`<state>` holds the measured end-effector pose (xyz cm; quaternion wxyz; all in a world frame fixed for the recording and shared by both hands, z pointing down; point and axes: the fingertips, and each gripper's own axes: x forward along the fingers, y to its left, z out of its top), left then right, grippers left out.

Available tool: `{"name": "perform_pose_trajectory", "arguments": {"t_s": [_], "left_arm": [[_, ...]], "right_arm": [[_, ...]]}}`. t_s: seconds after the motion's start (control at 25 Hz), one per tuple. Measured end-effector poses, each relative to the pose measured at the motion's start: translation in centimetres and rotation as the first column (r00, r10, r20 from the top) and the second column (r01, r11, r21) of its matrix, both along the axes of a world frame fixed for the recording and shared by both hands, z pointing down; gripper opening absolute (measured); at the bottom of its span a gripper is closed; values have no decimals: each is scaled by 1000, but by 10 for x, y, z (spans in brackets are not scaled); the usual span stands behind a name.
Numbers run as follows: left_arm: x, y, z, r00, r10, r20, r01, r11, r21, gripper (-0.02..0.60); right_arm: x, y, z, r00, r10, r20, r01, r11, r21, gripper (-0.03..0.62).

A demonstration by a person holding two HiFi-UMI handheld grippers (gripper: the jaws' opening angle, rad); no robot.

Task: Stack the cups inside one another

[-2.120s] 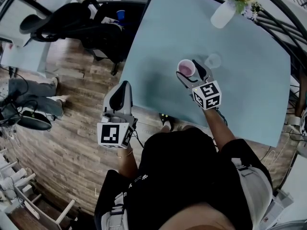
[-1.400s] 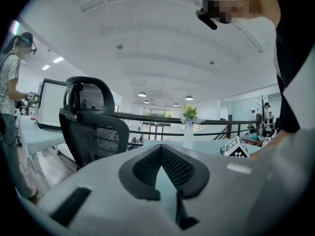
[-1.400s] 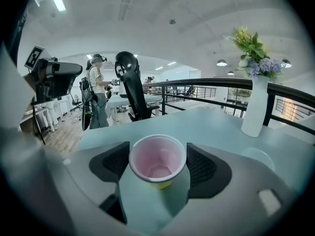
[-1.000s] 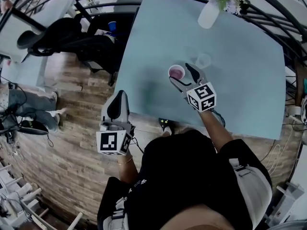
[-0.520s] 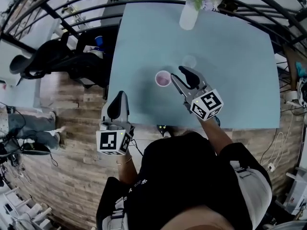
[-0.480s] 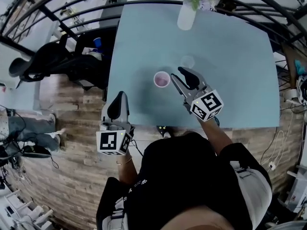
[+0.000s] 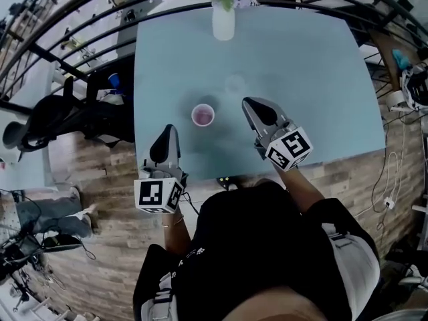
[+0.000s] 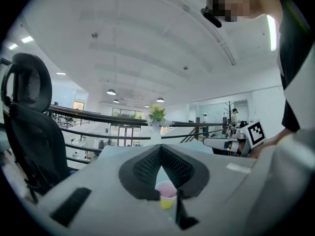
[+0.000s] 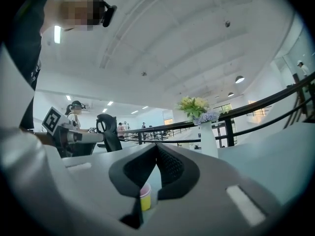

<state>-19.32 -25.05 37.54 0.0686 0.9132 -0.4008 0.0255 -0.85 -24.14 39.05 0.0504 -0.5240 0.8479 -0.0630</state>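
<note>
A small cup [image 7: 202,115], pink at the rim and yellow lower down, stands upright on the light blue table [image 7: 307,79]. A faint clear cup [image 7: 235,83] stands just beyond it to the right. My right gripper [image 7: 247,102] hovers right of the pink cup and apart from it; its jaws have just been closing with nothing between them, and now they meet. My left gripper [image 7: 168,131] is near the table's front edge, shut and holding nothing. Both gripper views show the cup [image 8: 167,194] [image 9: 145,196] beyond closed jaws [image 8: 161,149] [image 9: 156,147].
A white vase of flowers [image 7: 223,20] stands at the table's far edge. A black office chair [image 7: 60,116] is left of the table on the wooden floor. A dark railing [image 7: 80,19] curves behind. Cables [image 7: 391,179] lie at the right.
My right gripper let go of the pink cup, drew back to its right and closed. The cup stayed standing on the table. The left gripper shifted toward the table edge.
</note>
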Motion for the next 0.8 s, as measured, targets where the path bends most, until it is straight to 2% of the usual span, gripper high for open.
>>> {"name": "perform_pose_trajectory", "arguments": {"t_s": [0.44,0.64,0.8], "left_arm": [[25,2,1,997,80,8,-80,997,10,-14],[21,5,6,998,68,17,-68,998,-6,-14],[20,7,7,997,67,32,-67,998,-11,-14]], "right_arm": [[37,7,23,994,104,-34,-105,994,-39,18],[39,-1,37,994,95,-48,-99,991,-88,81],[40,-12,43,994,87,-69,-94,990,-105,100]]}}
